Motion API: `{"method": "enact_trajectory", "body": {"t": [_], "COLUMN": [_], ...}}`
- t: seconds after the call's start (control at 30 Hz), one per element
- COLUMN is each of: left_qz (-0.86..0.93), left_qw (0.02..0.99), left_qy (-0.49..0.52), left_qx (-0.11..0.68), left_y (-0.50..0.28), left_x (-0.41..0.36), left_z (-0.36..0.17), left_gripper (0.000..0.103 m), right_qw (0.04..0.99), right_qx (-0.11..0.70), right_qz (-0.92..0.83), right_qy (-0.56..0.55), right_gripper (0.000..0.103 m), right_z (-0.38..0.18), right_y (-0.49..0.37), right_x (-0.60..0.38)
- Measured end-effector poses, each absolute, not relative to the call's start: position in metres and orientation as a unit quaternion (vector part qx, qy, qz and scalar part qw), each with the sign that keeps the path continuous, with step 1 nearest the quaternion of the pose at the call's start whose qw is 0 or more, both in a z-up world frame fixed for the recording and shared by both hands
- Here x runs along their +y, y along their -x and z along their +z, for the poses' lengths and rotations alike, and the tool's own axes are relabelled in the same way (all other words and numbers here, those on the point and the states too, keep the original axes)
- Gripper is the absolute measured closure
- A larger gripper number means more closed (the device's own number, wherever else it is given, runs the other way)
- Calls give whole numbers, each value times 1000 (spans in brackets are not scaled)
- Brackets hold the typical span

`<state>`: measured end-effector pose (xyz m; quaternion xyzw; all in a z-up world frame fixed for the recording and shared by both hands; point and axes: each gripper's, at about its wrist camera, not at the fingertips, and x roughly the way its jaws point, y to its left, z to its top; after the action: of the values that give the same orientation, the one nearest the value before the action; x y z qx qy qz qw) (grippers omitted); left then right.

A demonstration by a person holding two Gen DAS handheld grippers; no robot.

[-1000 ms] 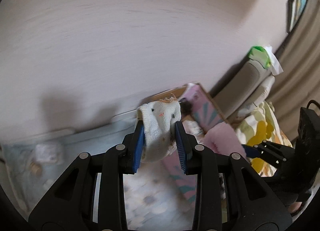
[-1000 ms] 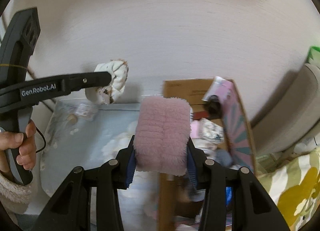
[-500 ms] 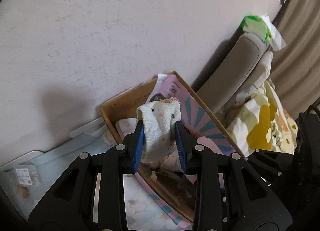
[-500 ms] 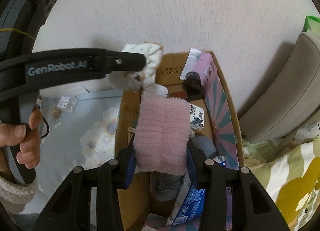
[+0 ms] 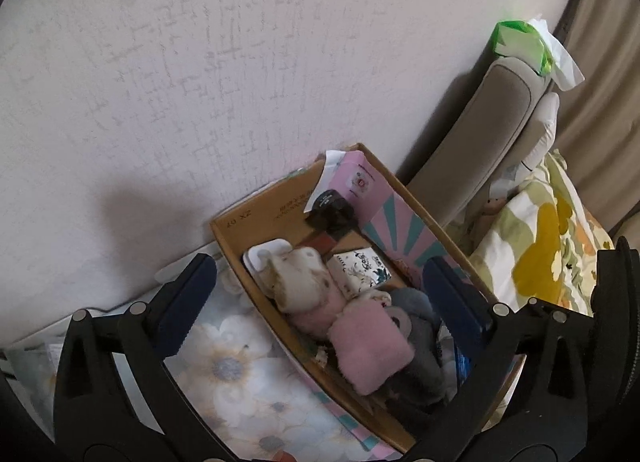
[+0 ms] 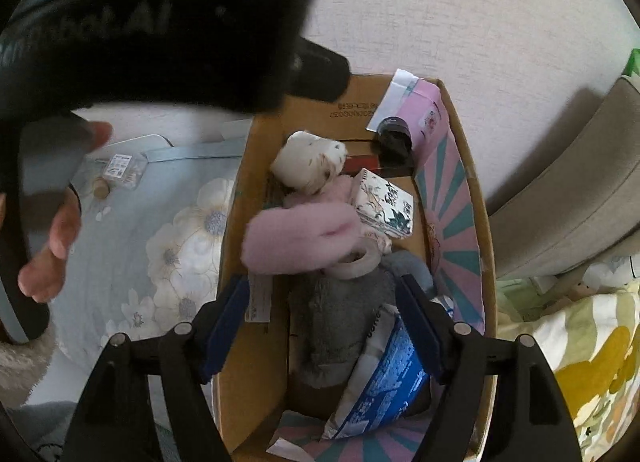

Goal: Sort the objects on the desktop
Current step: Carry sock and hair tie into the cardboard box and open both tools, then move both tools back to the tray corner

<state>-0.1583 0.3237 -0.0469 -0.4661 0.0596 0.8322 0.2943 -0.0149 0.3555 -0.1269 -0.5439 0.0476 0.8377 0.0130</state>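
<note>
The white sock (image 5: 298,282) lies loose in the cardboard box (image 5: 224,223), on a pink fuzzy sock (image 5: 368,346). My left gripper (image 5: 320,300) hangs above them, jaws opening wide with nothing pressed between its pads. In the right wrist view the pink fuzzy sock (image 6: 300,238) rests across the contents of the box (image 6: 234,221), beyond my right gripper (image 6: 324,322). Its jaws are opening and grip nothing. The white sock (image 6: 308,161) lies just behind the pink one.
The box also holds a grey fuzzy sock (image 6: 340,318), a blue packet (image 6: 392,378), a patterned carton (image 6: 384,201), a tape roll (image 6: 358,262) and a black jar (image 6: 394,135). A floral cloth (image 6: 168,246) lies to its left, and a grey cushion (image 5: 480,149) and bedding (image 5: 540,246) to its right.
Both grippers moved over the box, sank and opened. The white sock left the left jaws and the pink sock left the right jaws; both now lie in the box.
</note>
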Motion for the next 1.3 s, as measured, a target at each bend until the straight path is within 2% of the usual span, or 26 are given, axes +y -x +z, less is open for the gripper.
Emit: {"method": "enact_trajectory", "body": {"t": [0.37,0.67,1.0,1.3], "left_qz": [842,860,896,893], "left_qw": [296,273,187,106], "left_qy": [448,429,403,433], "left_qx": [46,30,-4,-58], "left_y": [142,118,90,65], "left_x": [290,214,92,-7], "left_z": [-54,-42,-23,-55], "left_gripper": [0,0,0,0], "right_qw": [43,51,-11,-97], "right_qx": [38,19,1,-20], "right_qz": [851,865,883,874], "right_qy": [523,499,470,477], "right_gripper": [32,32,32,32], "right_z": [-101,-67,-49,-62], "right_y": [3,3,24,52], "right_x": [353,329,271,205]}}
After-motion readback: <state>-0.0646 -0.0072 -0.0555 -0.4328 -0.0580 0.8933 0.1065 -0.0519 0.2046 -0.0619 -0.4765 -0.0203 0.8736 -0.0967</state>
